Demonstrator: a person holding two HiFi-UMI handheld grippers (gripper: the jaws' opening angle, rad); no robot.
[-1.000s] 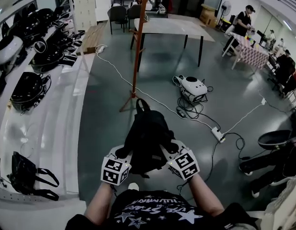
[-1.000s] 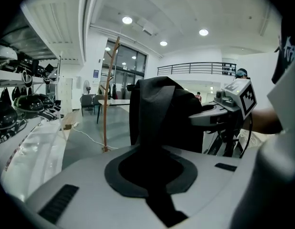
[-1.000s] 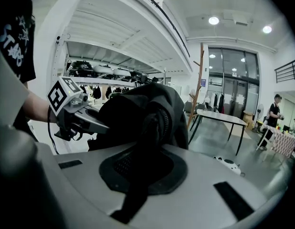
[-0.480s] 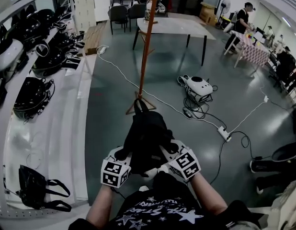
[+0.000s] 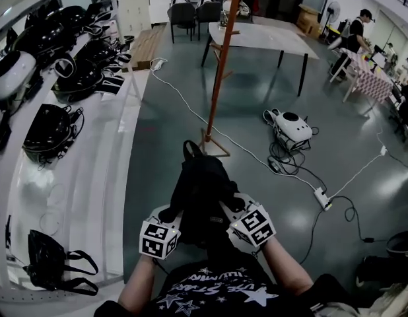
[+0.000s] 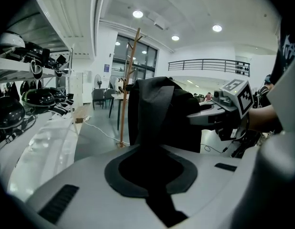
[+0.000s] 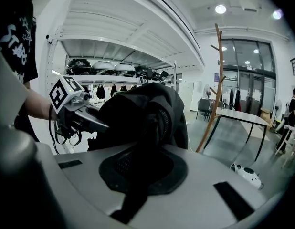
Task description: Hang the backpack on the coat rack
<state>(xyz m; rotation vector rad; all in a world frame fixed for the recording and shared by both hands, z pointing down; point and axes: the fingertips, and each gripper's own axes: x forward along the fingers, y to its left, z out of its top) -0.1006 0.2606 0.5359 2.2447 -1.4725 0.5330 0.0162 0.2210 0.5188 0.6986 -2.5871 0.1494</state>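
**While both grippers clamp it, a black backpack hangs short of the coat rack**

Seen from the head camera looking down, a person's two forearms reach forward over a dark printed shirt. The left hand-held gripper has its jaws nearly together on a dark strap of the black fabric backpack. The right hand-held gripper is pinched tight on the bag's fabric on the other side. The backpack hangs between them above the grey floor, with its small top carry loop free and pointing away from the person.

Just beyond the bag stands the tall orange-brown wooden coat rack, its splayed feet on the floor. Its pegs sit high up, out of the head view but visible in both gripper views. A white cable runs across the floor right past the rack's feet. A white shelf of black headgear lines the left side. A grey tabletop on dark legs stands farther back.

Likely risks: both grips are on thin strap and cloth, so the bag could slip out when lifted to peg height. The cable could catch a foot. A push from the bag might tip the slender rack.
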